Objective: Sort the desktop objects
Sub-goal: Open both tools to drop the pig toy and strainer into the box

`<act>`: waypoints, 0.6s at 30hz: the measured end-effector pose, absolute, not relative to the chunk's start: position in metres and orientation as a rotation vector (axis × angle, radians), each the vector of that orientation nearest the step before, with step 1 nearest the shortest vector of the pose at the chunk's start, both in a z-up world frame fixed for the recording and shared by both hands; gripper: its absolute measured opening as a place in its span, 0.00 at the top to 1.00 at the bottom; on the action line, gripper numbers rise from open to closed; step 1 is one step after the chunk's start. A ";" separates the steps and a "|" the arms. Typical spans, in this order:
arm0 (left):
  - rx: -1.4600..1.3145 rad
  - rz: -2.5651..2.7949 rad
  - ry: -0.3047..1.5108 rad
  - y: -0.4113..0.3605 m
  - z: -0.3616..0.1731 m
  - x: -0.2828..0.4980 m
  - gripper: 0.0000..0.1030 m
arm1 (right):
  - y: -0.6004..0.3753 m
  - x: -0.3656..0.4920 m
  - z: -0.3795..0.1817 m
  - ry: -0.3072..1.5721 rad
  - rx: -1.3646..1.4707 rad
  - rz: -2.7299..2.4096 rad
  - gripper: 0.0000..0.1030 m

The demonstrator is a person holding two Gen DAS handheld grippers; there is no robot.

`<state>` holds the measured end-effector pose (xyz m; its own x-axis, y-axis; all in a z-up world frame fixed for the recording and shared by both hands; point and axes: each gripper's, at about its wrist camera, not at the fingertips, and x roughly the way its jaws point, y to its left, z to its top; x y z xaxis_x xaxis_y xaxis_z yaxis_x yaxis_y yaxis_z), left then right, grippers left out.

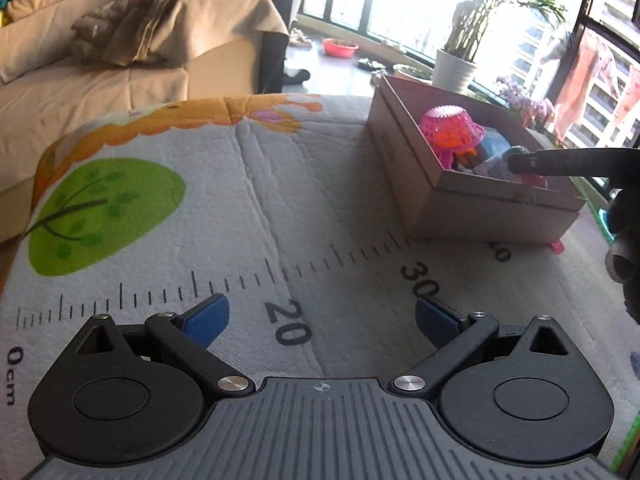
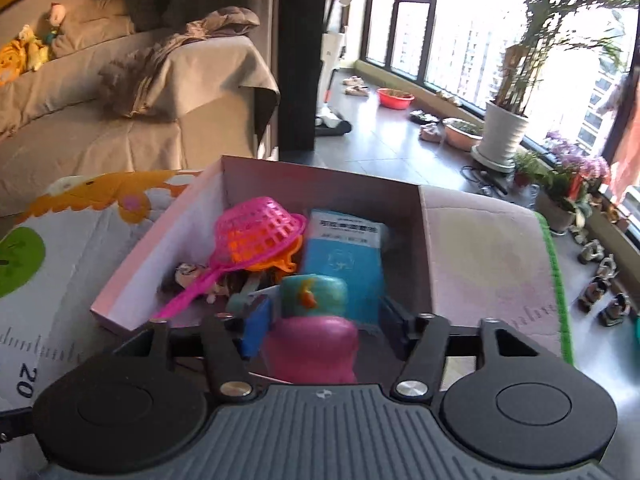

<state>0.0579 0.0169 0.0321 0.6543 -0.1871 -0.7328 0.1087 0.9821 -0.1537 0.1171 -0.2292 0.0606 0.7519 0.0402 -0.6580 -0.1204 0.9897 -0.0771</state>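
Note:
A cardboard box (image 1: 424,184) stands on the printed play mat (image 1: 248,200) at the right; in the right wrist view its rim (image 2: 132,276) is just ahead. Inside lie a pink plastic strainer (image 2: 256,232), an orange strainer under it, a blue packet (image 2: 344,256) and small items. My right gripper (image 2: 320,320) is over the box's near edge, its blue pads (image 2: 256,326) set against a pink and teal toy bottle (image 2: 316,332). From the left wrist view the right gripper (image 1: 532,162) reaches over the box. My left gripper (image 1: 320,316) is open and empty above the mat.
A sofa (image 1: 120,60) with blankets stands behind the mat. A white plant pot (image 2: 502,132), a red basin (image 2: 394,98), flower pots and small figurines line the window side on the floor. A ruler scale is printed on the mat.

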 end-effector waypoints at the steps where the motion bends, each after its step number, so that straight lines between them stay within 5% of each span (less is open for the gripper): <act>1: -0.102 -0.169 0.843 0.017 0.032 0.059 0.01 | -0.231 0.116 0.063 0.708 -0.114 0.087 0.40; 12: -0.123 -0.178 0.830 0.029 0.035 0.057 0.01 | -0.220 0.190 0.056 0.850 -0.014 0.044 0.40; 15: -0.131 -0.174 0.828 0.034 0.034 0.054 0.00 | -0.224 0.217 0.048 0.911 0.050 -0.024 0.22; 18: -0.145 -0.166 0.838 0.039 0.028 0.054 0.00 | -0.218 0.230 0.045 0.951 0.091 -0.012 0.22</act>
